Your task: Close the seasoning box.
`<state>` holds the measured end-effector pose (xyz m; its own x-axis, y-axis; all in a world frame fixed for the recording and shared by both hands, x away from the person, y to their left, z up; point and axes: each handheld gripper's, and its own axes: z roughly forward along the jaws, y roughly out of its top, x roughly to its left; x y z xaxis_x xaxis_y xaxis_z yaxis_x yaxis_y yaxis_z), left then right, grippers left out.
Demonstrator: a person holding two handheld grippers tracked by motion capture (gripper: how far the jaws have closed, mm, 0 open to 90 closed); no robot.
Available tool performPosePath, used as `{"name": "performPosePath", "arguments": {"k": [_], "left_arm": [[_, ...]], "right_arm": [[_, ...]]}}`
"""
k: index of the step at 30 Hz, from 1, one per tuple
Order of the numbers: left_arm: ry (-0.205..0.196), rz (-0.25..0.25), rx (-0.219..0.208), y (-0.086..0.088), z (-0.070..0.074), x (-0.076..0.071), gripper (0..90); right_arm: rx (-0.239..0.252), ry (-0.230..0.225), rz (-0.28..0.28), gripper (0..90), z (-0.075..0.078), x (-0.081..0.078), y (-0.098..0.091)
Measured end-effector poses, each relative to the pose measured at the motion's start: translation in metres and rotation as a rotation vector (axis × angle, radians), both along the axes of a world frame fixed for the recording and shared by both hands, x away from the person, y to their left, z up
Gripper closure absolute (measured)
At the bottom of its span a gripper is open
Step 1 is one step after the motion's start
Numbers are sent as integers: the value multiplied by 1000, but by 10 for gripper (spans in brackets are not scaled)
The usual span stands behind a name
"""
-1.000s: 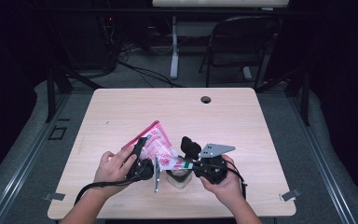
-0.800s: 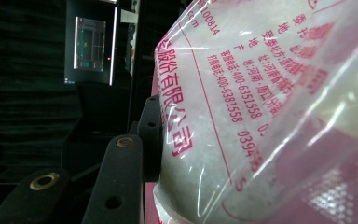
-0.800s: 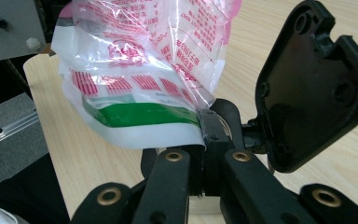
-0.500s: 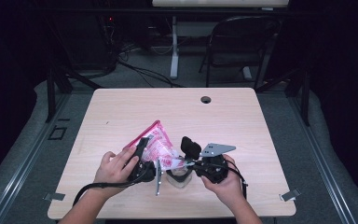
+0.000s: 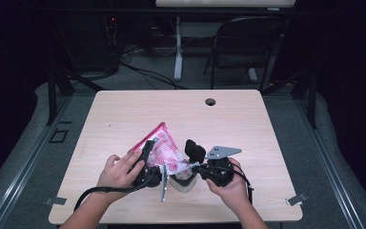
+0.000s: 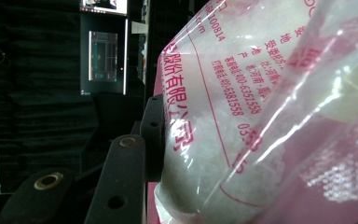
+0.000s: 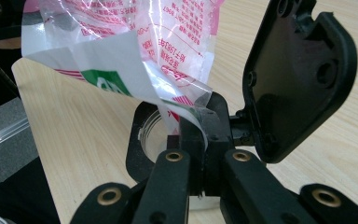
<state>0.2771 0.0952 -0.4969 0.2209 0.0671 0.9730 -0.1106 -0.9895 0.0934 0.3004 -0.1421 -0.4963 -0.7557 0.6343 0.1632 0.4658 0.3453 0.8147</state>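
Note:
A pink and clear plastic bag (image 5: 161,149) of white granules is held up over the near middle of the table. My left gripper (image 5: 147,152) is shut on its left side; in the left gripper view one black finger (image 6: 153,135) presses against the bag (image 6: 242,107). My right gripper (image 7: 199,136) is shut on the bag's lower torn edge (image 7: 168,93). Directly under that edge stands a clear jar (image 7: 150,135) with a black collar and its black flip lid (image 7: 298,79) standing open. In the high view the jar (image 5: 183,182) sits between both hands, with the right gripper (image 5: 196,168) just above it.
The wooden table (image 5: 267,124) has a round cable hole (image 5: 210,101) near its far edge. A black chair (image 5: 248,43) and a desk leg stand beyond the table. Cables trail from both grippers toward the near edge.

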Motion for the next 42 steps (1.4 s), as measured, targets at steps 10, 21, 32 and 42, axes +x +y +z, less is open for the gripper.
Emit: {"name": "performPosePath", "arguments": {"k": [10, 21, 32, 42], "left_arm": [[-1, -7, 10, -2, 1, -1, 659], [2, -7, 10, -3, 2, -1, 661], [-8, -11, 18, -2, 5, -2, 662], [-19, -17, 38, -3, 8, -3, 662]], "right_arm": [[5, 7, -13, 900, -2, 2, -1], [8, 6, -20, 900, -4, 3, -1], [16, -1, -24, 900, -4, 3, 0], [21, -6, -26, 900, -4, 3, 1]]}}
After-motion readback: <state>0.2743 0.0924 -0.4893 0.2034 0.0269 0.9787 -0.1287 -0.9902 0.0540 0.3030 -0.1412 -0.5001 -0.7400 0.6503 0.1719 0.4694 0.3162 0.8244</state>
